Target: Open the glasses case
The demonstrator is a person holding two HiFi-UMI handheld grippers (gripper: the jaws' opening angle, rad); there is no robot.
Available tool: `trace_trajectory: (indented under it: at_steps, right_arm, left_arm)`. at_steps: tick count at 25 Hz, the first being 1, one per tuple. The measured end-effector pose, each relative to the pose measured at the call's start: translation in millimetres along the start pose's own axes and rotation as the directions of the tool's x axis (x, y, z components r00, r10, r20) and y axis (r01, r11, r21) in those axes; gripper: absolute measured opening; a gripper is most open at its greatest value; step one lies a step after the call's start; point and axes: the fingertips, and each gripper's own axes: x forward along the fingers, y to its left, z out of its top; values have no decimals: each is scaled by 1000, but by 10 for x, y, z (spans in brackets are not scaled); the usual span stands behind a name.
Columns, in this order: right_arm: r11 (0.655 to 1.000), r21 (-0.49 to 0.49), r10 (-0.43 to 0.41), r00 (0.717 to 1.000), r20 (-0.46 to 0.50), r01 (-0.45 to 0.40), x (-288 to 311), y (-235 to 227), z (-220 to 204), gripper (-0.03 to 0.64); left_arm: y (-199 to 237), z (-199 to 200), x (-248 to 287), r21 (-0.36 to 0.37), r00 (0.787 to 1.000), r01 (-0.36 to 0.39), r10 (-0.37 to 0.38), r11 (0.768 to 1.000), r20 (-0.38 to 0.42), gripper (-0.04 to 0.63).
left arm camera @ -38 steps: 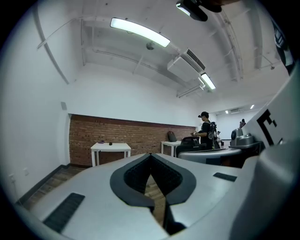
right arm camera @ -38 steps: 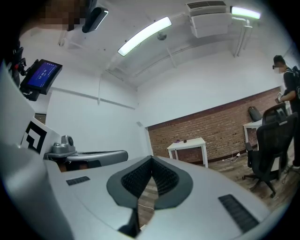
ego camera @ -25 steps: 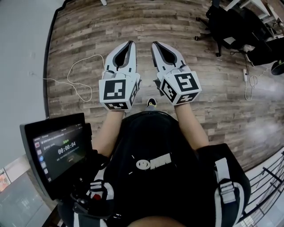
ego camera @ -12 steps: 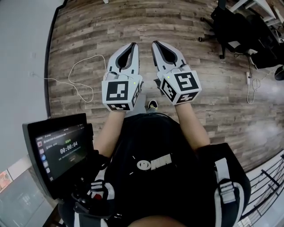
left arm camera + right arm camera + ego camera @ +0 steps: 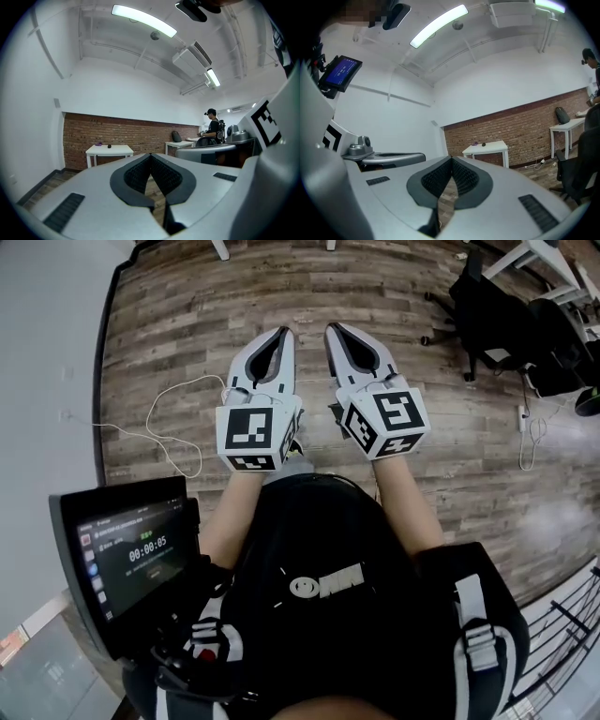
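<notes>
Not really started yet, I'm guessing: left gripper (image 5: pixel 279 332) and right gripper (image 5: pixel 335 328) are both hovering clenched, empty, over the wood floor (image 5: pixel 169 324), so finding the glasses case is coming next.

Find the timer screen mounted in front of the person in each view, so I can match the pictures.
Head view: the screen sits at lower left, its face showing a timer.
Left gripper view: not in it.
Right gripper view: the screen is small, at upper left, glowing blue.
Shared landmark: the wood plank floor, visible in all three.
</notes>
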Motion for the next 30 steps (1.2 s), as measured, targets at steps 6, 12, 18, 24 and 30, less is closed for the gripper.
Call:
trace_trajectory:
  at_steps: [6,12,18,24,30]
  right_arm:
    - [1000,-10,-9,1000,11,9,246,-248,212,5]
    - [1000,-17,-26,1000,-8,26,750,-184,232,5]
    - [1000,-5,-8,1000,-13,8,1076,-474,185,5]
    - [1000,1,21,1000,8,-21,1344,-805,225,5]
    - [998,43,40,999,21,-41,1492,-999,164,5]
  left_arm:
    - [110,197,364,9,1000,12,-12,1000,13,3]
    - [568,175,564,-22,1000,27,-27,999,7,3]
    - [692,163,979,-17,1000,15,-15,1000,15,3]
    - [786,168,1420,13,1000,-7,7,1000,27,3]
    - [783,130,1610,13,999,-14,13,1000,32,3]
